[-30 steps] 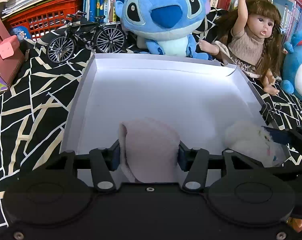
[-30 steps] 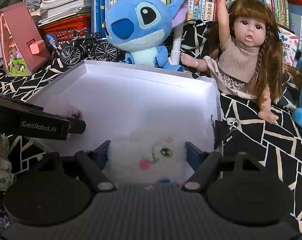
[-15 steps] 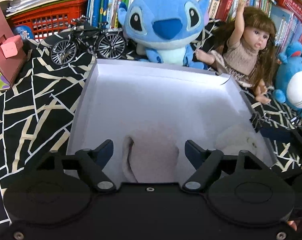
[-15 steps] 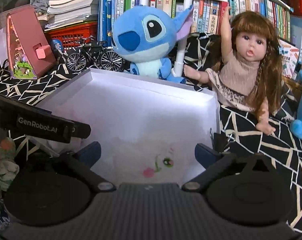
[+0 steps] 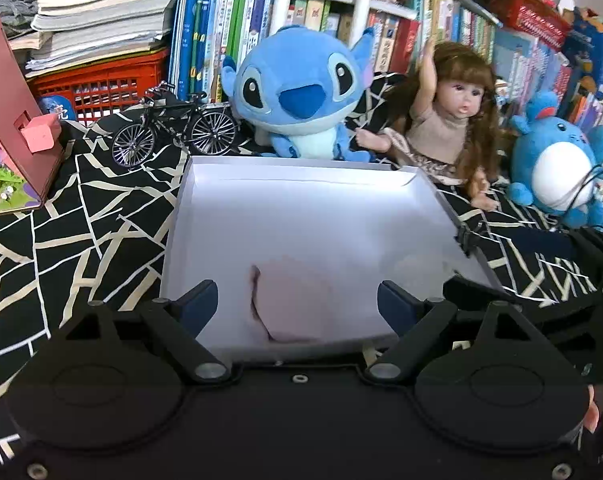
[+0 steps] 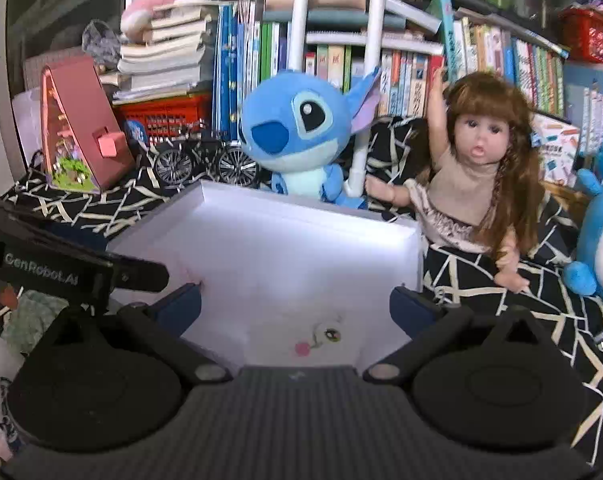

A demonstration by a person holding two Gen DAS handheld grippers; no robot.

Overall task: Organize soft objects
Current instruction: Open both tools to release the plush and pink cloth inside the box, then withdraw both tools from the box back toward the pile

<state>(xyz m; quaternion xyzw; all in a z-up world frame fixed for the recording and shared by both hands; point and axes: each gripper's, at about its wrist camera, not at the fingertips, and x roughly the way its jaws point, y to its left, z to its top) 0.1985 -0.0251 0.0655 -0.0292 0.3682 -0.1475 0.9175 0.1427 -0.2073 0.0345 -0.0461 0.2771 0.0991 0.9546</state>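
The left tongs (image 5: 297,306) are standing wide open, gripping nothing; the pale pink soft object (image 5: 291,304) is lying loose between the blue pads, touching neither, on the floor of the white box (image 5: 301,216) near its front wall. The right tongs (image 6: 295,306) are gaping just as wide and empty, with the white plush (image 6: 321,338), showing a stitched eye and pink cheek, resting below them in the same box. In the left wrist view that white plush is sitting faintly at 3 o'clock from the pink one, near the box's right wall.

The box is sitting on a black cloth with cream lines (image 5: 81,232). Past its far wall, at 12 o'clock, a blue Stitch plush (image 5: 301,96) is leaning against the bookshelf (image 5: 321,8). A model bicycle (image 5: 173,128) is standing at 11 o'clock, a long-haired doll (image 5: 449,120) with one arm raised is sitting at 1 o'clock, and a round blue plush (image 5: 557,168) is sitting at 2 o'clock.
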